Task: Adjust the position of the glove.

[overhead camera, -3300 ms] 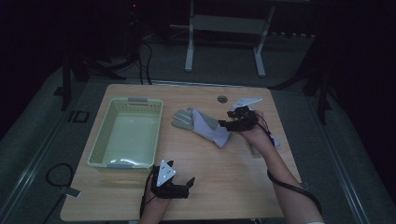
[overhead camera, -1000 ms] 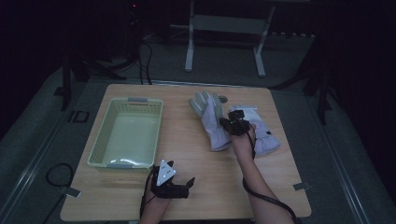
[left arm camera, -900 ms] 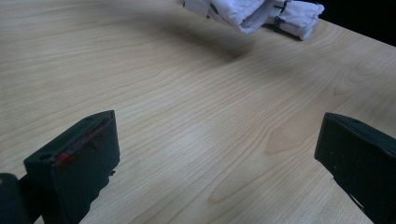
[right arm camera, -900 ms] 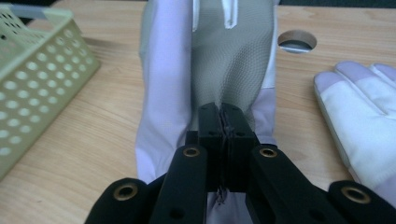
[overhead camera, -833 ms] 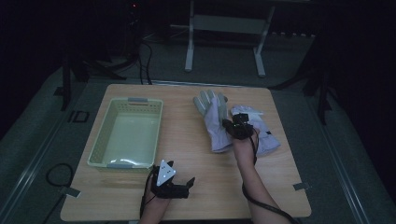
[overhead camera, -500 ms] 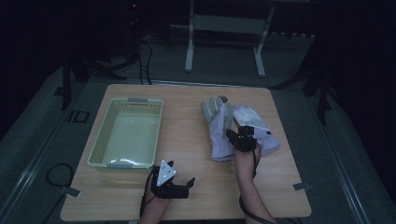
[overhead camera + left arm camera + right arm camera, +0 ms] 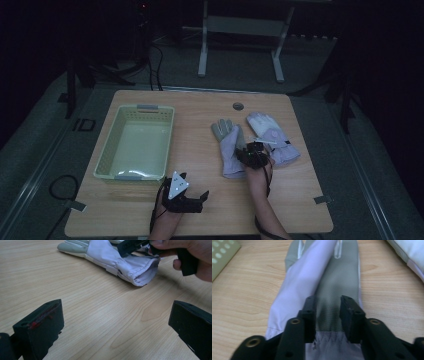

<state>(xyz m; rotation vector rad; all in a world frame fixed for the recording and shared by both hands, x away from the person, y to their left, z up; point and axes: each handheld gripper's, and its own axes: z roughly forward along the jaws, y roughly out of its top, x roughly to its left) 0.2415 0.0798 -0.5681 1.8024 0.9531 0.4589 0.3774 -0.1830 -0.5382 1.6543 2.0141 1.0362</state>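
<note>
Right tongs [image 7: 328, 315] just opening, parted over cuff of glove [image 7: 230, 147], not pinching. Glove flat on bench [image 7: 200, 105], long axis pointing away, fingers far. Left tongs [image 7: 202, 196] released, idle, farther off.

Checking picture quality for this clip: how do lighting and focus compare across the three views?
High view: dim, surroundings nearly black, table still readable. Left gripper view: bright, wood grain sharp, near jaws slightly soft. Right gripper view: well lit, but the glove and jaws look blurred.
</note>
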